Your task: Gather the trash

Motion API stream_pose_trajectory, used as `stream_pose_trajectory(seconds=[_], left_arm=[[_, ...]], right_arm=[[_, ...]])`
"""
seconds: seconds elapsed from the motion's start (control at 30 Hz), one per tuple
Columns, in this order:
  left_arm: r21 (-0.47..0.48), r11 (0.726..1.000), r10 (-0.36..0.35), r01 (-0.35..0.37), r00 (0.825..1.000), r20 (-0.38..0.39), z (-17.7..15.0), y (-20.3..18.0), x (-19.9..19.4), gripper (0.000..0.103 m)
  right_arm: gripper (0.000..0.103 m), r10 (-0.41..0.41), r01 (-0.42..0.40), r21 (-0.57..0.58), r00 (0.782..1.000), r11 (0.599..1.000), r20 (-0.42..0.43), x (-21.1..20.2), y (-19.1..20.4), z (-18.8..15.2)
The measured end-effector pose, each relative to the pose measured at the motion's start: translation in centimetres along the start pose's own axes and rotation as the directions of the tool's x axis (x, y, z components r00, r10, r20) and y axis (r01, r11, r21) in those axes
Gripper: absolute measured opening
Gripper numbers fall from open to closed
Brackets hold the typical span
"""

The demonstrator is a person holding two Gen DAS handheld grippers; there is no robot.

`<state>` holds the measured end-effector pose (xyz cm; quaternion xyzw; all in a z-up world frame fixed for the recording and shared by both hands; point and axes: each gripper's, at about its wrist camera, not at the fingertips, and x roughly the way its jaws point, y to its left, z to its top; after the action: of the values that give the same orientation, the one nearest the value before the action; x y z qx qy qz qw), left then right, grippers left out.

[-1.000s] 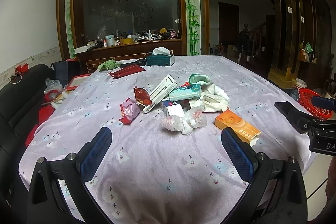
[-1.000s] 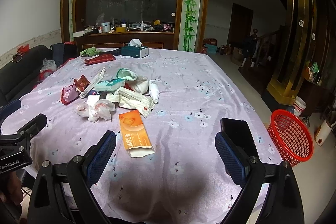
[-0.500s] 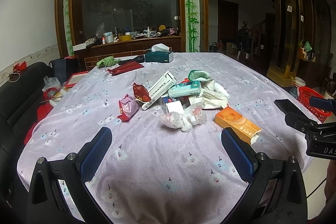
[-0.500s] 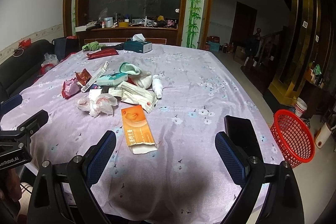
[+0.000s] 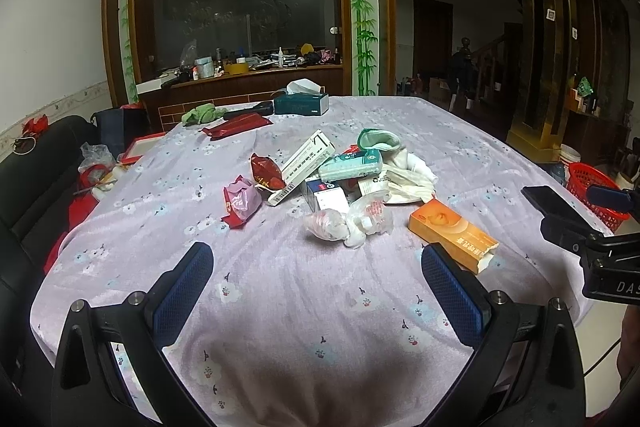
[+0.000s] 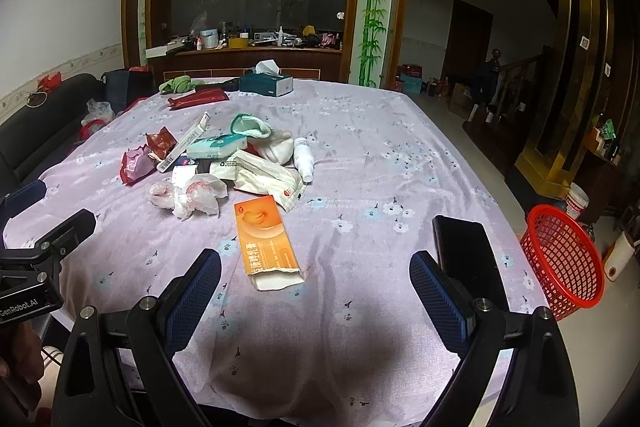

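Both hand-held grippers, left (image 5: 316,273) and right (image 6: 315,277), hover spread and empty over the bench (image 6: 360,155). An orange carton (image 6: 265,234) lies nearest the right one.

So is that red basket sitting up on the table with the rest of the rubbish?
No, the red basket stands on the floor beside the table, past its right edge and apart from the rubbish pile.
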<state>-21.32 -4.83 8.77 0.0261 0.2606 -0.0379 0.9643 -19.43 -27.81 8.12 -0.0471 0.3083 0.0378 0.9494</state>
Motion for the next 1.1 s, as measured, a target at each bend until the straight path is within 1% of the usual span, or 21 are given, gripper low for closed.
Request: stream_pose_trajectory(seconds=[0.27,0.33,0.43,0.53,0.6,0.63,0.77,0.83,1.1], left_arm=[[0.013,1.0,-0.018,0.018,1.0,-0.016,0.0,0.1,0.5,0.103],[0.028,0.999,-0.025,0.026,0.999,-0.024,0.2,0.1,0.6,0.103],[0.054,0.997,-0.054,0.057,0.997,-0.052,0.7,0.1,1.2,0.103],[0.066,0.992,-0.104,0.11,0.991,-0.09,1.3,0.4,2.2,0.103],[0.063,0.987,-0.135,0.144,0.983,-0.128,1.8,0.6,3.2,0.103],[0.06,0.986,-0.144,0.153,0.98,-0.139,2.0,0.7,3.6,0.103],[0.056,0.981,-0.175,0.187,0.969,-0.174,2.7,0.8,5.1,0.103],[0.067,0.976,-0.19,0.205,0.964,-0.184,3.2,0.7,5.7,0.103],[0.052,0.978,-0.188,0.204,0.957,-0.221,3.7,1.3,8.5,0.101]], right_arm=[[0.097,0.02,-0.02,-0.002,1.0,1.0,-0.018,0.3,0.1,0.0],[0.097,0.043,-0.043,0.001,0.999,0.999,-0.025,0.4,0.0,0.1],[0.097,0.076,-0.077,-0.007,0.996,0.997,-0.047,0.8,-0.1,0.2],[0.097,0.156,-0.157,-0.006,0.984,0.988,-0.087,1.5,-0.2,0.4],[0.097,0.199,-0.2,0.0,0.975,0.98,-0.102,2.0,-0.2,0.6],[0.097,0.225,-0.227,-0.001,0.967,0.974,-0.121,2.4,-0.1,0.7],[0.092,0.287,-0.289,0.018,0.942,0.957,-0.173,4.0,0.0,1.1],[0.091,0.293,-0.296,0.014,0.937,0.955,-0.188,4.5,0.2,1.2],[0.091,0.267,-0.275,-0.017,0.944,0.961,-0.196,5.2,0.9,1.9]])
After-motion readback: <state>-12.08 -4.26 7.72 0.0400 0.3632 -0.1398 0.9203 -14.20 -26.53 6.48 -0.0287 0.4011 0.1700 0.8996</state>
